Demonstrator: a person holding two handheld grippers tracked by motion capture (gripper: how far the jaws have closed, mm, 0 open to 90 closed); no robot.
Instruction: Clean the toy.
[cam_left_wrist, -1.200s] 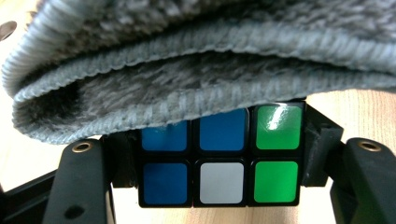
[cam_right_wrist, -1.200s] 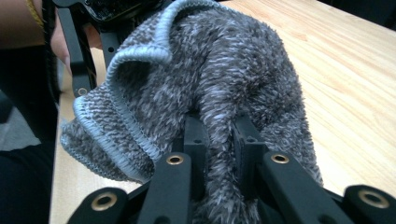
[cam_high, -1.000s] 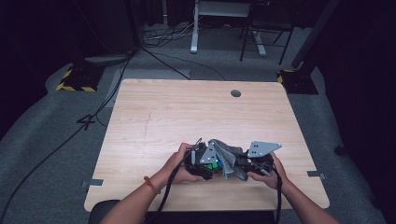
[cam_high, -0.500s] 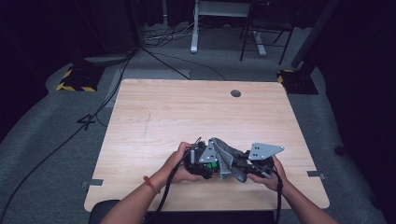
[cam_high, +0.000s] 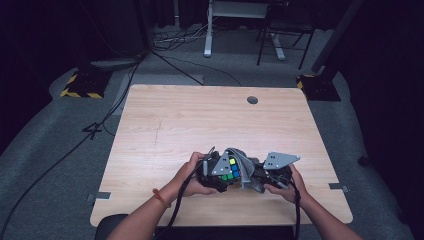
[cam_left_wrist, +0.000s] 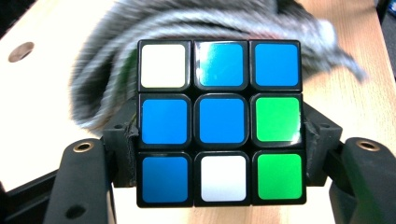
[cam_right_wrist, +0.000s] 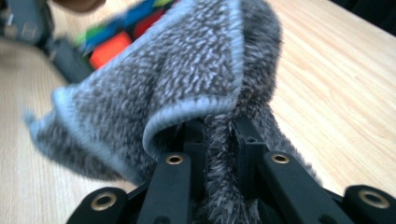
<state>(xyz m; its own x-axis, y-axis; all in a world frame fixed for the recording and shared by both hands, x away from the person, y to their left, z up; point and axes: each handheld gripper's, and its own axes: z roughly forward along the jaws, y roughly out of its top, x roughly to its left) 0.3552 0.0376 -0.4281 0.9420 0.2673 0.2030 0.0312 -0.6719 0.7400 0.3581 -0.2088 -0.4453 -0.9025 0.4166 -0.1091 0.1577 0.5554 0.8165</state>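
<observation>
While the table bears nothing else, my right gripper pinches a soft, limp grey cloth by a fold; my left gripper clamps the rigid, slick puzzle cube across opposite sides near its front edge.

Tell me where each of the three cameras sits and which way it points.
High view: above the person's side, facing forward and down on the table; forearms and hands show.
Left gripper view: on the left gripper, facing the clamped puzzle cube.
Right gripper view: on the right gripper, facing the pinched grey cloth.
All views share cube and cloth.
</observation>
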